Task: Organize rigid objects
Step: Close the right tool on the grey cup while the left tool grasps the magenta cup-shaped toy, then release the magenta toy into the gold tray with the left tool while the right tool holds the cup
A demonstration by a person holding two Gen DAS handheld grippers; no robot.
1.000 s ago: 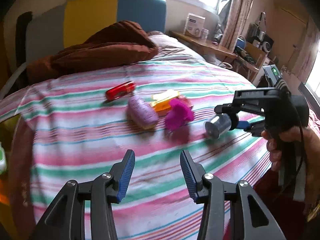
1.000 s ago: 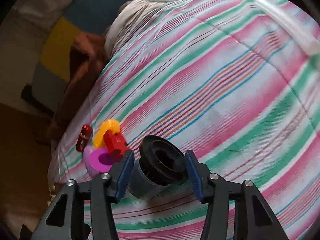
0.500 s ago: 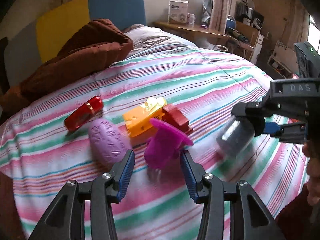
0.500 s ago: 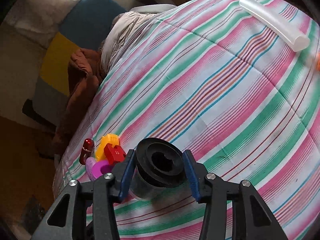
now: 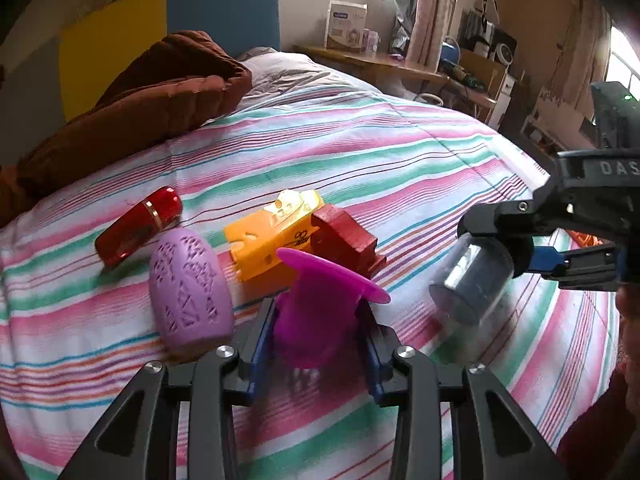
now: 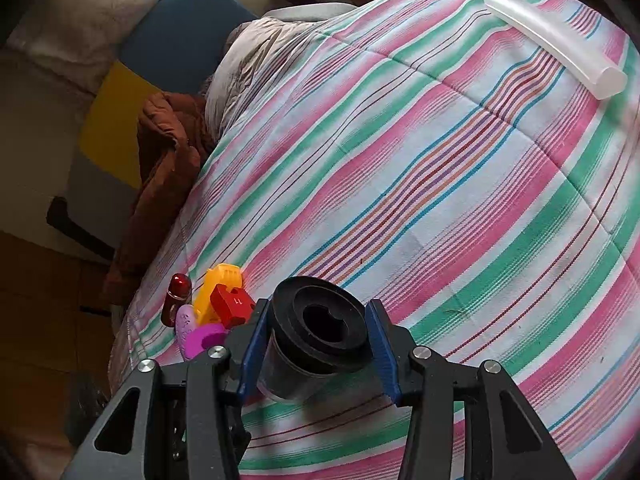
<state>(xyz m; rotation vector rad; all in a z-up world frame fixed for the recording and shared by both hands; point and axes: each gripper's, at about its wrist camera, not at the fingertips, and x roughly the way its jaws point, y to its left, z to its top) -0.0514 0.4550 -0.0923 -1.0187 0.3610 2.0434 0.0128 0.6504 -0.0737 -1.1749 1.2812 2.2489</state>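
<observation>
On the striped bedspread (image 5: 380, 152) lie a red capsule (image 5: 138, 224), a lilac embossed oval (image 5: 190, 296), a yellow cheese-shaped block (image 5: 272, 236) and a dark red block (image 5: 344, 240). My left gripper (image 5: 316, 332) stands open around a magenta flanged piece (image 5: 320, 304), jaws either side of it. My right gripper (image 6: 316, 344) is shut on a grey canister with a black cap (image 6: 316, 340); the canister also shows in the left wrist view (image 5: 468, 280), just above the bed, right of the pile. The pile shows small in the right wrist view (image 6: 216, 308).
A brown quilt (image 5: 132, 108) lies at the bed's head by a yellow and blue headboard (image 5: 160, 20). A clear tube (image 6: 556, 40) lies on the far bedspread. A desk (image 5: 380, 64) with boxes stands beyond the bed.
My left gripper has moved forward until its jaws flank the magenta piece. My right gripper has carried the canister lower and nearer the pile.
</observation>
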